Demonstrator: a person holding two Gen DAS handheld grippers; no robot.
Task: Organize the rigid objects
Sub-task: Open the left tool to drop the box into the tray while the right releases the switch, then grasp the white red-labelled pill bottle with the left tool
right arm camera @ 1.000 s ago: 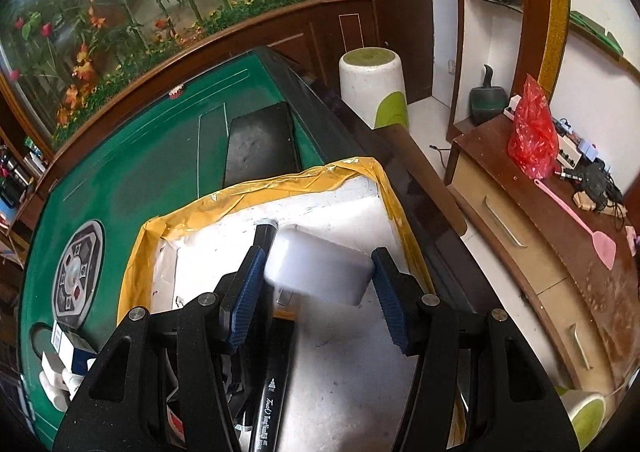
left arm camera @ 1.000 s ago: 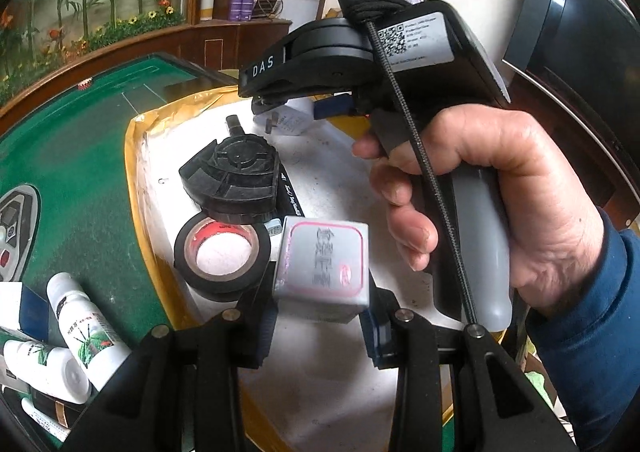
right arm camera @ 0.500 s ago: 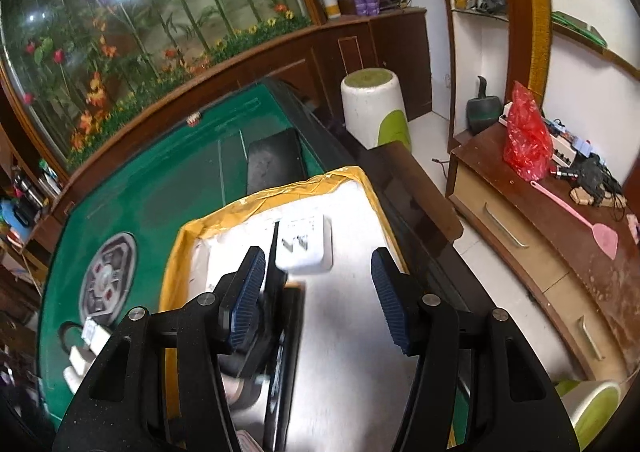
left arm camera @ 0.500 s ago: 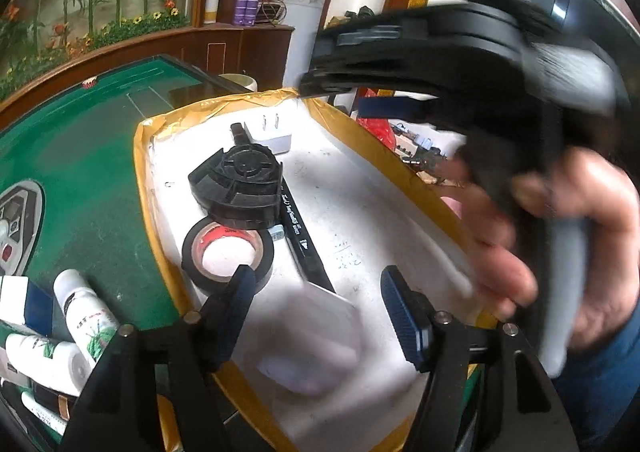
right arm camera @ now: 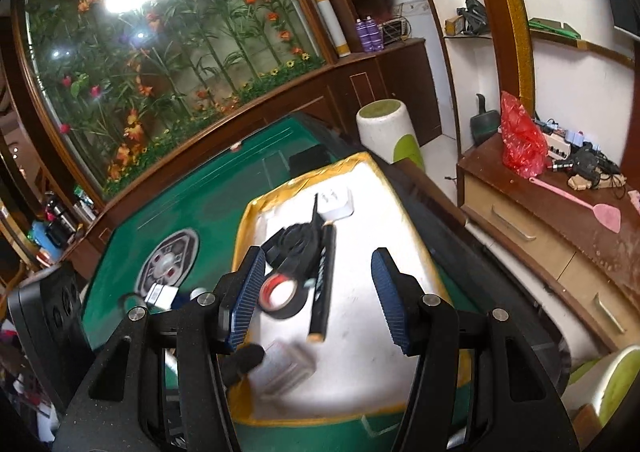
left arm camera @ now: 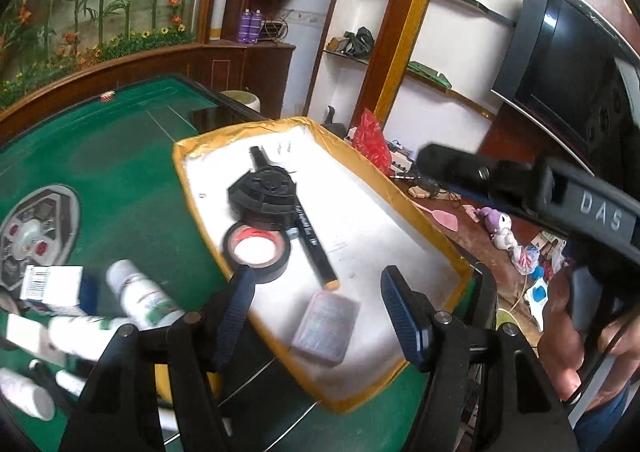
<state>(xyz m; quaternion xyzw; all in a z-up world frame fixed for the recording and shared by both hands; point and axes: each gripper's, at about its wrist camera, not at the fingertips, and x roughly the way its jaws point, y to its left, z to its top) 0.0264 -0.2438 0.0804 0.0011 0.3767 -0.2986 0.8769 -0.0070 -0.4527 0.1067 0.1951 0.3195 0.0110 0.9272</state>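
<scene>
A white tray [left arm camera: 400, 208] with a yellow taped rim lies on the green table [left arm camera: 120, 180]. In it are a black round part [left arm camera: 264, 192], a roll of black tape [left arm camera: 258, 252], a black marker [left arm camera: 316, 248] and a grey box with a pink label [left arm camera: 326, 328]. A white charger [right arm camera: 336, 204] lies at the tray's far end. My left gripper [left arm camera: 318, 304] hangs open just above the grey box, pads apart from it. My right gripper [right arm camera: 318, 296] is open and empty, held back above the tray's near half. In the left wrist view its black body [left arm camera: 560, 196] shows at the right, with a hand [left arm camera: 580, 332] on it.
White bottles [left arm camera: 140, 296] and small boxes [left arm camera: 52, 284] lie on the table left of the tray. The table's round centre panel [left arm camera: 36, 228] is farther left. Right of the table stand a white-green stool [right arm camera: 384, 128] and a wooden sideboard [right arm camera: 540, 220] with a red bag [right arm camera: 520, 136].
The left jaws have spread and the grey box has dropped from them onto the tray. The white charger has left the right jaws for the tray's far end, and that gripper has pulled back.
</scene>
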